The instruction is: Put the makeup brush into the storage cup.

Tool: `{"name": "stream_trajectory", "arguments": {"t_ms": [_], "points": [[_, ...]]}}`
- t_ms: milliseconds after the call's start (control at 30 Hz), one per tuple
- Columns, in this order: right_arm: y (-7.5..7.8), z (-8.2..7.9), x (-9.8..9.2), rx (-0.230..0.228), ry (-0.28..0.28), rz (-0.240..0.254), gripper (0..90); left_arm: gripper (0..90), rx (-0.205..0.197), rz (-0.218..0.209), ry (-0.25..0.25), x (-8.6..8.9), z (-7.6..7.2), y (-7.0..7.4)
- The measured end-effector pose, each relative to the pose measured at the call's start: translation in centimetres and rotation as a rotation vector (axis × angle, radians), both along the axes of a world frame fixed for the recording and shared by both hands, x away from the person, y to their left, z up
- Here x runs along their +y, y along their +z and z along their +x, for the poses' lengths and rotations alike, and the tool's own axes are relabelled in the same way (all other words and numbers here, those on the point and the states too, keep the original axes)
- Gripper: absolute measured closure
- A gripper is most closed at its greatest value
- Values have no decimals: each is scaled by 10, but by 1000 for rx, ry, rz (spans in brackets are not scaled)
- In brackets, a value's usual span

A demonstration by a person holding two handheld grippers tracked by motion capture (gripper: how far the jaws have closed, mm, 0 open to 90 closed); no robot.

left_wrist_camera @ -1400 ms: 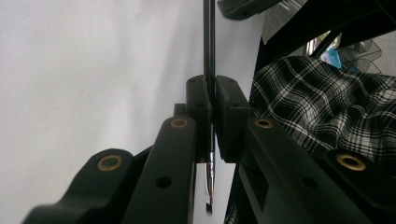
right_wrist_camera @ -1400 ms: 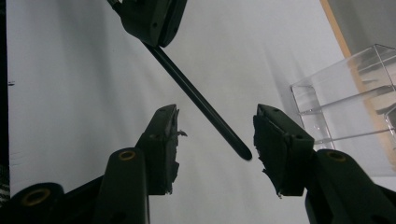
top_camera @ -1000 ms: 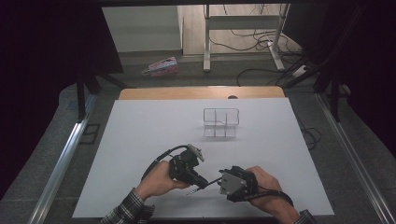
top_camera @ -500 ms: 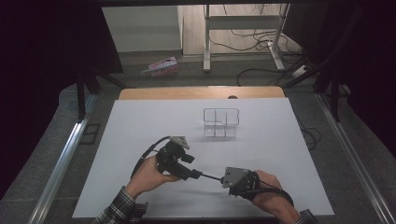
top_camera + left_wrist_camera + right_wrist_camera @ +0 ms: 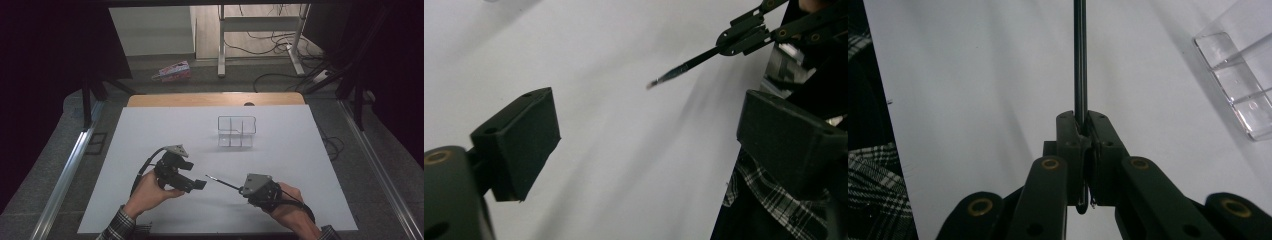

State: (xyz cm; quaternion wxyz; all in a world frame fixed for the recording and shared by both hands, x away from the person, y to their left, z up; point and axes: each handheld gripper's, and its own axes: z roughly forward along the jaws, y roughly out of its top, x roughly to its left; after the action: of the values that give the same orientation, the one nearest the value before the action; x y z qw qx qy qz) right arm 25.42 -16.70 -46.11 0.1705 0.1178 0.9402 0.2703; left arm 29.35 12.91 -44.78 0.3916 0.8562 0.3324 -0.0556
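A thin dark rod [image 5: 224,182] with a paler tip juts leftward over the white table from my right gripper [image 5: 243,189], which is shut on its near end. In the right gripper view the jaws of the right gripper [image 5: 1080,131] pinch the rod [image 5: 1079,60], which runs straight ahead. My left gripper [image 5: 194,176] sits a little left of the rod's tip, open and holding nothing. In the left gripper view the left gripper [image 5: 649,145] has its pads [image 5: 519,142] wide apart, with the rod [image 5: 684,67] and the right gripper [image 5: 749,35] beyond them.
A clear plastic compartment box [image 5: 236,131] stands upright past the grippers at mid-table, and its corner [image 5: 1243,80] appears in the right gripper view. The white table sheet [image 5: 300,165] has a wooden strip [image 5: 215,99] along its far edge. Cables lie on the floor beyond.
The two grippers, close together a second ago, have drawn apart. My left gripper moved left and stands open; the rod stayed in my right gripper, which shifted right.
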Motion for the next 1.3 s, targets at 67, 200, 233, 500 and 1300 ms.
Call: {"name": "stream_trajectory", "arguments": {"t_ms": [67,200,233,500,1300], "points": [[1,1,-2,7,-16,18,851,136,5,-20,13,3,-1,-1],[1,0,-5,18,-40,63,851,139,17,-50,28,4,-5,-5],[1,0,-6,16,-39,69,851,140,17,-51,28,4,-6,-6],[1,-2,-6,20,-95,130,850,171,-7,-94,42,-1,-15,-10],[-2,-9,1,82,-204,394,849,684,27,-266,26,-25,-17,-19]]}}
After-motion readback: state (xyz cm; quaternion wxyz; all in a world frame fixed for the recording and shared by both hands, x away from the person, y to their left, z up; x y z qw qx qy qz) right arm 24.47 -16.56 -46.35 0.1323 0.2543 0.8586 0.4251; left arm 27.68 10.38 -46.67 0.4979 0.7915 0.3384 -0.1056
